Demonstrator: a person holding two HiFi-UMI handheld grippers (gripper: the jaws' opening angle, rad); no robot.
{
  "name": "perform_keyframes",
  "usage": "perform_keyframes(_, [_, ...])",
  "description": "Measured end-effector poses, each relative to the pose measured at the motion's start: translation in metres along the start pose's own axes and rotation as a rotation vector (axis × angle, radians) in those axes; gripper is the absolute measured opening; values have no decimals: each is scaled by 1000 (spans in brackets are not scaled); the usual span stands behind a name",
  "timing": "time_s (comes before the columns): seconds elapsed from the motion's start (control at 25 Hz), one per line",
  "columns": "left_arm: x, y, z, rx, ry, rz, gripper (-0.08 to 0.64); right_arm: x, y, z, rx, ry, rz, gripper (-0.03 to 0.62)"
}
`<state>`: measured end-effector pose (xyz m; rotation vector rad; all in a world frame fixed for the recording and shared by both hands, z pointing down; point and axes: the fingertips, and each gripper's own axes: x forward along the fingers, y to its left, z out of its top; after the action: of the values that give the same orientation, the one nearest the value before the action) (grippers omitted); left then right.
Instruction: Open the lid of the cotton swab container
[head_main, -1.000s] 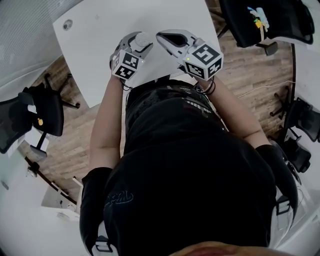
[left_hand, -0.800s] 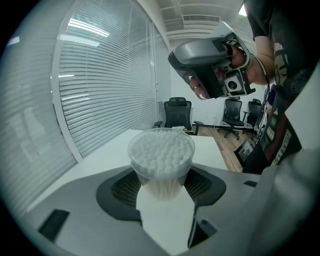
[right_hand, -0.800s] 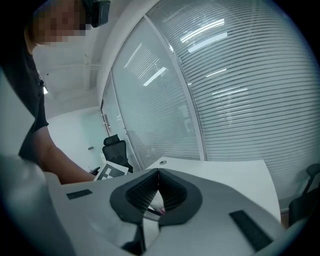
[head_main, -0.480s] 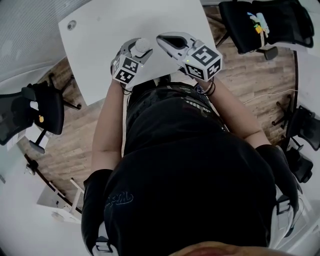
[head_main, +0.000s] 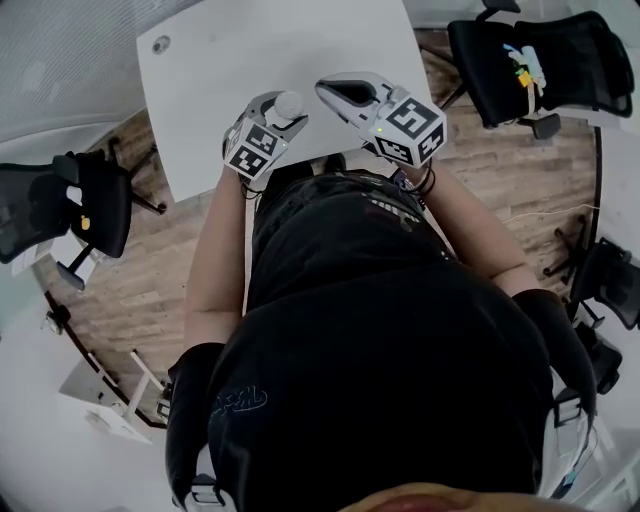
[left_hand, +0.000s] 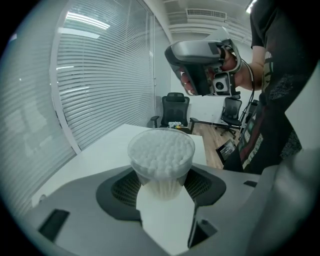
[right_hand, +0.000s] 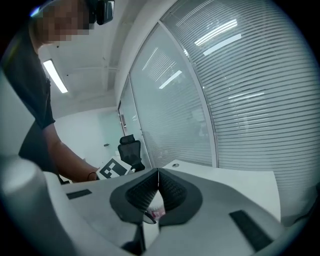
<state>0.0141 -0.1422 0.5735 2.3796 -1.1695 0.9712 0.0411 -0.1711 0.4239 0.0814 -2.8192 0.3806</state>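
Observation:
The cotton swab container (left_hand: 161, 155) is a clear round tub packed with white swabs, their tips showing at the top. My left gripper (left_hand: 162, 192) is shut on its sides and holds it upright above the white table (head_main: 230, 50). In the head view the container (head_main: 288, 103) sits in the left gripper (head_main: 272, 112), close to the table's near edge. My right gripper (right_hand: 158, 172) is shut, and a thin clear piece with pink print (right_hand: 152, 213), seemingly the lid, is pinched low between its pads. In the head view the right gripper (head_main: 335, 85) is just to the right of the container.
Black office chairs stand on the wood floor at the right (head_main: 540, 50) and left (head_main: 60, 205) of the table. A small round grommet (head_main: 160, 43) sits at the table's far left corner. Window blinds (left_hand: 95, 75) run behind the table.
Both grippers keep their hold and their spacing. The head camera has shifted, so the table and grippers sit a little further right in view.

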Motion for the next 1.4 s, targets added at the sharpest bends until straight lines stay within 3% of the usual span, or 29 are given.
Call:
perform_keyframes(0.48, [-58, -24, 6, -5, -3, -36, 272, 21, 41, 2, -111, 47, 147, 23])
perform_keyframes(1.2, [-133, -22, -34, 18, 30, -116, 270, 74, 131, 8, -138, 64, 272, 26])
perform_keyframes(1.28, [-140, -21, -39, 22, 35, -121, 270, 79, 138, 11, -142, 59, 265, 37])
perform_keyframes(1.4, [-151, -23, -44, 22, 21, -128, 270, 86, 151, 12, -145, 59, 259, 109])
